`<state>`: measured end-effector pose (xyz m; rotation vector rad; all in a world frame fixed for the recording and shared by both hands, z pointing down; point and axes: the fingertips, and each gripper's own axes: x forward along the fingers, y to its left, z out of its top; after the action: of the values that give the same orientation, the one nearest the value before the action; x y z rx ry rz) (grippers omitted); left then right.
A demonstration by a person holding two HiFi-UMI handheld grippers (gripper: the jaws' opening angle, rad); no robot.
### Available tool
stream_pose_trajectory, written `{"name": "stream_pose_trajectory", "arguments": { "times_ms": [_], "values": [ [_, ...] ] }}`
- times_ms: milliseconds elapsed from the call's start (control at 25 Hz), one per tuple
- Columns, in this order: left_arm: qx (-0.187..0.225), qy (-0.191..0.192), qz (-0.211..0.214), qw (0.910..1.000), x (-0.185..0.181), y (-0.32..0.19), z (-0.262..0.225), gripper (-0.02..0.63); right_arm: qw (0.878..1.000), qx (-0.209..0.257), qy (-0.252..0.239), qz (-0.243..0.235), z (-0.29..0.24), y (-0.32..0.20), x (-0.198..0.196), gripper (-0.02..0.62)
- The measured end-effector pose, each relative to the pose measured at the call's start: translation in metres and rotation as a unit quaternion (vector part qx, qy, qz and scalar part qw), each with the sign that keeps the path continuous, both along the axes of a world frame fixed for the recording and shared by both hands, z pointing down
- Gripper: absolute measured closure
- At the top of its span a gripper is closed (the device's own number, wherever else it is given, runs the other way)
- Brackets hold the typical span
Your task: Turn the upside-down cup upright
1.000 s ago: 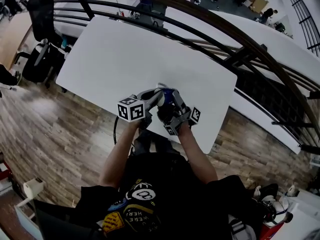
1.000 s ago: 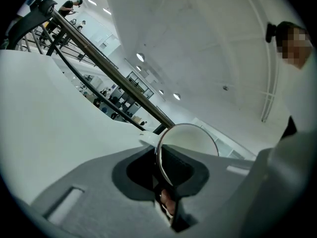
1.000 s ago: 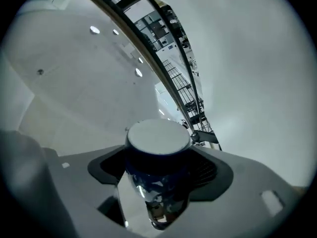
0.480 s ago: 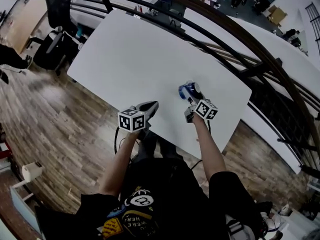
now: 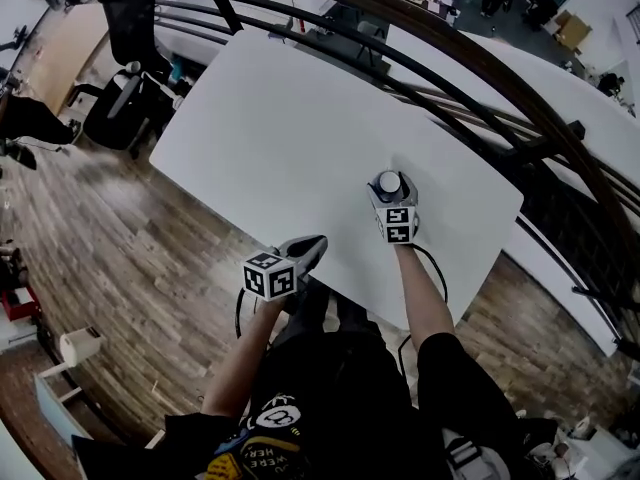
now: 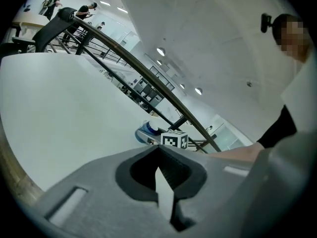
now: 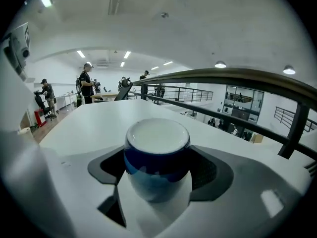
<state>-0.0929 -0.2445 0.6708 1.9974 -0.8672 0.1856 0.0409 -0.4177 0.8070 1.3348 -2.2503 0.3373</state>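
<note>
A blue and white cup point(image 7: 157, 148) stands mouth up between the jaws of my right gripper point(image 7: 158, 175), which is shut on its sides. Its base is at or just above the white table point(image 5: 280, 138); I cannot tell which. From the head view the cup point(image 5: 389, 183) is right of the table's middle, ahead of the right gripper point(image 5: 390, 196). My left gripper point(image 5: 314, 244) hovers at the table's near edge, shut with nothing in it. In the left gripper view, beyond the shut left gripper point(image 6: 161, 160), the cup point(image 6: 147, 132) shows far off.
A dark curved railing point(image 5: 480, 78) runs along the table's far side. An office chair point(image 5: 125, 88) stands off the table's left end. Wooden floor point(image 5: 120, 248) lies below the near edge. A cable point(image 5: 435, 268) hangs by my right forearm.
The right gripper carried the cup away to the right, rolled it mouth up and lowered it toward the table. The left gripper let go, shut and drew back to the near edge.
</note>
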Motion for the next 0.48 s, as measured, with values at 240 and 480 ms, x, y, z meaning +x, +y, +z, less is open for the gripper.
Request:
{"name": "stream_pose_trajectory", "arguments": {
  "times_ms": [240, 480],
  "values": [
    [-0.008, 0.034, 0.022, 0.9991, 0.018, -0.011, -0.004, 0.603, 0.993, -0.1, -0.039, 0.039, 0.008, 0.076, 0.024, 0.234],
    [0.01, 0.066, 0.053, 0.9964, 0.041, 0.005, -0.015, 0.603, 0.967, -0.168, -0.171, 0.084, -0.022, 0.218, 0.036, 0.594]
  ]
}}
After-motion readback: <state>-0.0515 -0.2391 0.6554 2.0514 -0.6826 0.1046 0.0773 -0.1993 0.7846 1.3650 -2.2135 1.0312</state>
